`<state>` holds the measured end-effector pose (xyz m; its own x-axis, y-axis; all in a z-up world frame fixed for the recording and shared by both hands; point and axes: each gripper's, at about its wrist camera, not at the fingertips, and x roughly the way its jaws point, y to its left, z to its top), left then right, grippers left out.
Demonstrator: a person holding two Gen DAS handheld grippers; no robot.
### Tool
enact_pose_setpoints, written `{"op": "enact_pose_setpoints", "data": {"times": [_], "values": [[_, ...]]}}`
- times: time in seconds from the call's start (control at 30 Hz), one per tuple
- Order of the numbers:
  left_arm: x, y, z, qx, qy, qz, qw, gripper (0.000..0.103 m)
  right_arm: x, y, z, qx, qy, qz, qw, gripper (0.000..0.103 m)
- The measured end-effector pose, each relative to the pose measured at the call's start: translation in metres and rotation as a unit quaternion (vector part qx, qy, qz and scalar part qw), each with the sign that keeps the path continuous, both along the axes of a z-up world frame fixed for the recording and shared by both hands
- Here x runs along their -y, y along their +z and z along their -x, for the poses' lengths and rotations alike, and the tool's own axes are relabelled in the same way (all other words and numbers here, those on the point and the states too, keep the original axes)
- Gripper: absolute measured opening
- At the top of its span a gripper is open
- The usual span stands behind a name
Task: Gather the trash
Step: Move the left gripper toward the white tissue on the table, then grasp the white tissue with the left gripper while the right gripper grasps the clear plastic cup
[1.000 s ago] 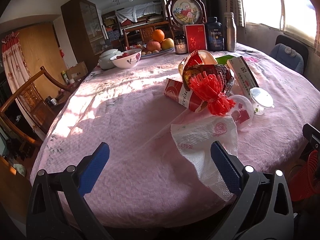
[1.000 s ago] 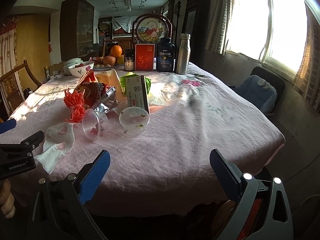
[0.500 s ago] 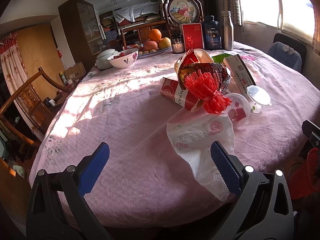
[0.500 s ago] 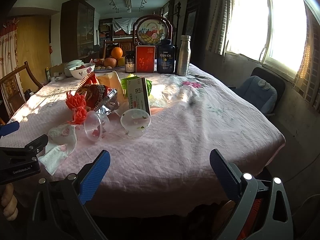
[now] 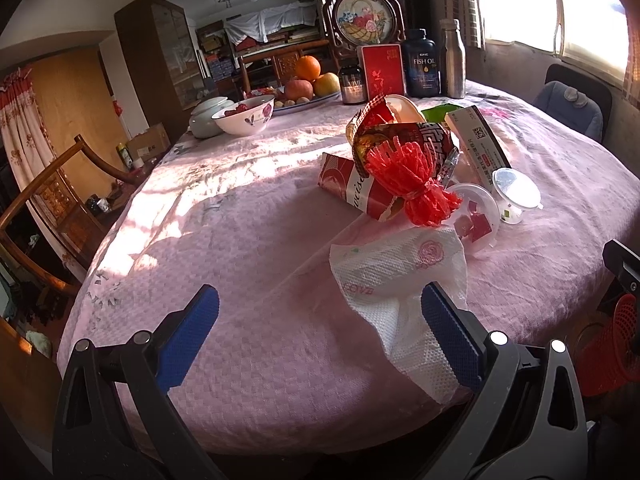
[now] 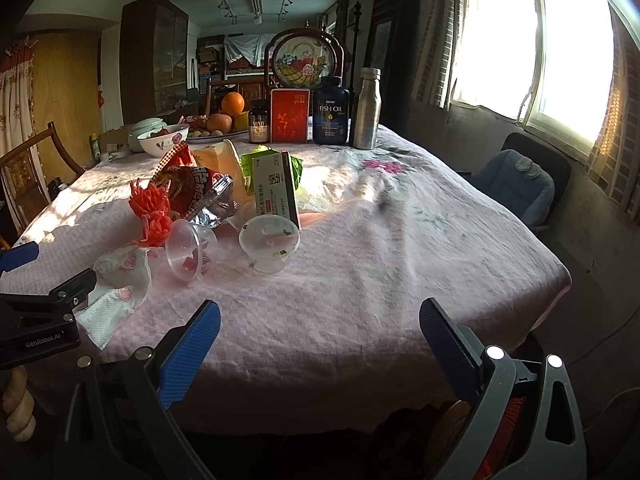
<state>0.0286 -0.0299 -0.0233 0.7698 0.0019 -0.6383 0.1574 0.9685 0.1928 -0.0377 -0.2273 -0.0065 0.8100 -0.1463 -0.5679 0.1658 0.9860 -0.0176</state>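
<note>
**Soft tissue at the table edge, both tools empty**

The crumpled white paper tissue with pink rose print (image 5: 400, 280) lies on the pink checked tablecloth (image 5: 240, 260), draped toward the near edge. The left gripper (image 5: 320, 320) hangs over that edge with its blue pads wide apart, holding nothing; its right-hand pad sits in front of the tissue's lower flap. The likely slip: a thin, limp sheet may slide off the edge or tear if only a corner is pinched, and a low pinch could catch the tablecloth too.

Just behind the tissue lies the tipped clear plastic cup with red bits inside (image 5: 476, 216), touching or almost touching it; a drag could roll it. Beside that cup stands a lidded clear plastic cup (image 5: 516, 196). Further behind the tissue are the red plastic fringe bundle (image 5: 412, 176), the red and white carton (image 5: 356, 188), a crinkled foil snack wrapper (image 6: 204, 196) and a white printed medicine box (image 6: 276, 188), crowded together.

The right gripper (image 6: 320, 340) is also spread open and empty, to the right of the tissue. A red mesh basket (image 5: 612, 348) shows below the table edge, seemingly the bin.
</note>
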Motion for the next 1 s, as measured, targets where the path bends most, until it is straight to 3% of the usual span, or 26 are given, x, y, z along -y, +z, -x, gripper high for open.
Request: {"op": "enact_pose_setpoints", "data": {"times": [0.33,0.57,0.8,1.0], "values": [[0.000,-0.004,-0.006,-0.013,-0.011,0.004,0.9998,0.097,0.004,-0.005,-0.003,-0.008,-0.002,-0.002,1.000,0.097],[-0.014,-0.003,-0.014,-0.039,-0.030,0.038,0.9981,0.097,0.010,-0.013,-0.007,-0.017,-0.009,-0.005,1.000,0.097],[-0.012,-0.008,-0.011,-0.078,-0.094,0.087,0.9887,0.097,0.020,-0.016,-0.011,-0.022,-0.012,-0.021,0.999,0.097],[0.012,-0.021,-0.020,-0.086,-0.119,0.074,0.9864,0.097,0.020,-0.019,-0.015,-0.022,0.007,-0.043,0.999,0.097]]}}
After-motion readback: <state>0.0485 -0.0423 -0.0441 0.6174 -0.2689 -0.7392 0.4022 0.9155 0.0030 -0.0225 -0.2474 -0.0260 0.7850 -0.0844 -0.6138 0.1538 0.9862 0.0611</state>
